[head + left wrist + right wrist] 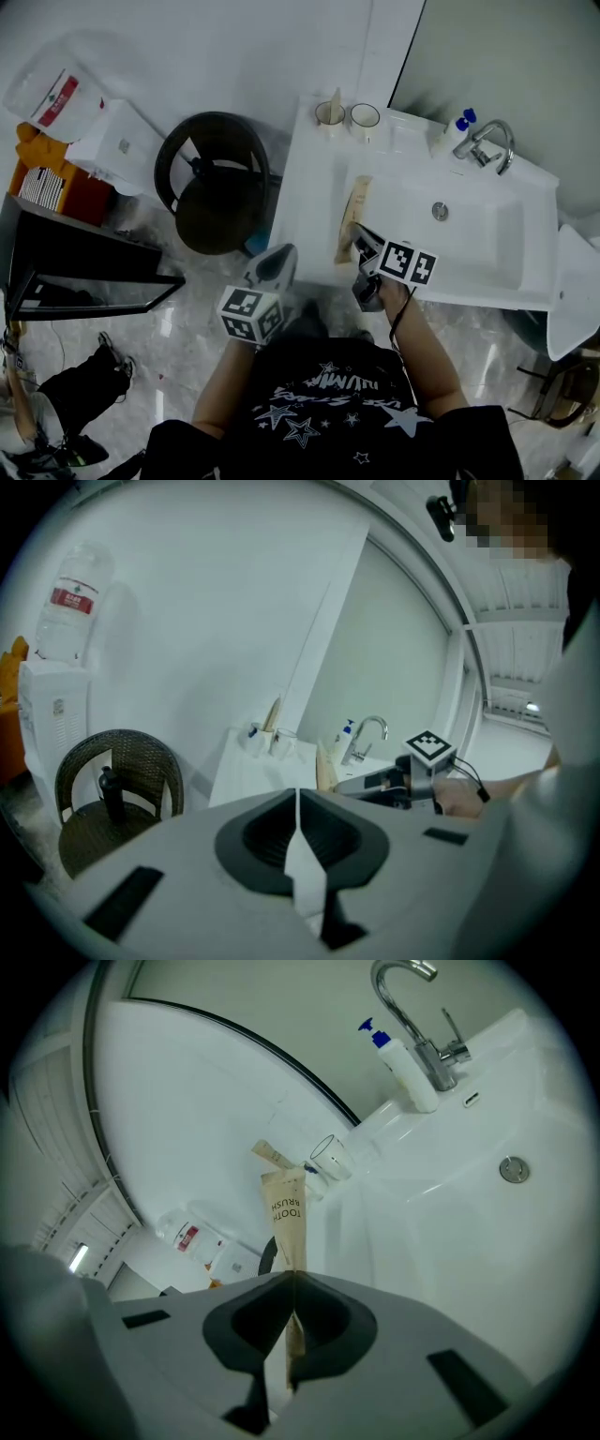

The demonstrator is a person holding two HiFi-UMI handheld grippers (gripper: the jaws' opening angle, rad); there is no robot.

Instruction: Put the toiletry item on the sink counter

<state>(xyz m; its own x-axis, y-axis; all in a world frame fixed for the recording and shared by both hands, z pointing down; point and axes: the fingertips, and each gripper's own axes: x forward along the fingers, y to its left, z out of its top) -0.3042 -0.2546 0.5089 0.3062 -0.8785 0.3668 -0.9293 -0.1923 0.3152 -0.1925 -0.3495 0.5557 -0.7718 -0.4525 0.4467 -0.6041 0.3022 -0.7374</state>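
Observation:
The toiletry item is a tan paper toothbrush packet, printed "TOOTH BRUSH" in the right gripper view. My right gripper is shut on its near end. The packet points toward the back of the white sink counter, just left of the basin. I cannot tell whether it touches the counter. My left gripper is shut and holds nothing, hanging off the counter's front left corner over the floor. From the left gripper view, the packet and the right gripper show ahead.
Two cups stand at the counter's back, one holding a tan packet. A soap pump bottle and faucet sit behind the basin. A dark wicker chair and a water dispenser stand to the left.

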